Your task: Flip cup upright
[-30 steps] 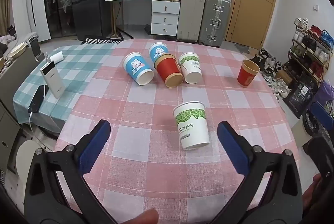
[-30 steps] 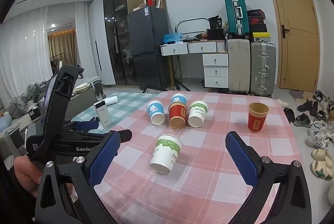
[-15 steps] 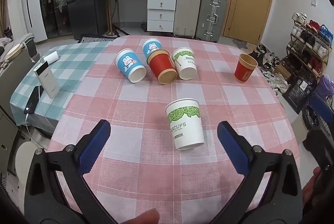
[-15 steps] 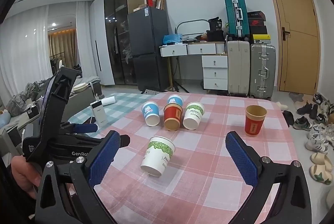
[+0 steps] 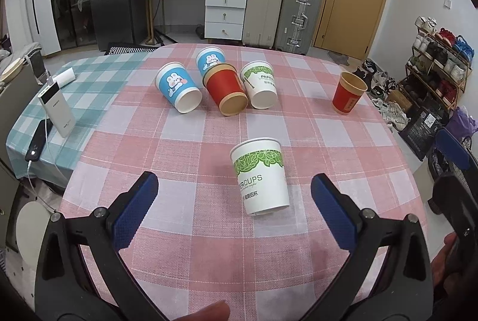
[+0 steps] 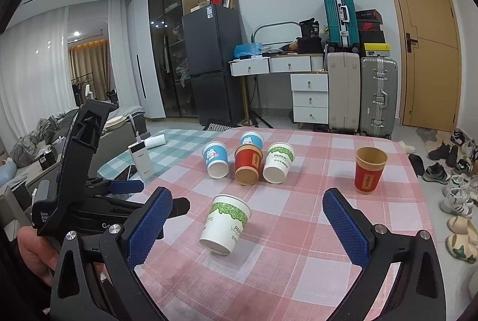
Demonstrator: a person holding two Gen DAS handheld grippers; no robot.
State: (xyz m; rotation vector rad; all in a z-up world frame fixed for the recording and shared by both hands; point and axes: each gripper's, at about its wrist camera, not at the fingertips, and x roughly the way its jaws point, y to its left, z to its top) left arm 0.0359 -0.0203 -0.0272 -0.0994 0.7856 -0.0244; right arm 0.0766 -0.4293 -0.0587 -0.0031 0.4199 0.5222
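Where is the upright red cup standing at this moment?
In both wrist views the upright red cup stands alone at the right side of the pink checked tablecloth, right of the green-leaf cup.

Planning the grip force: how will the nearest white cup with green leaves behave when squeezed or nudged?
The white cup looks like thin paper, so it is probably light and crushable. It appears to lie on its side on the tablecloth, so a nudge may roll it in a curve.
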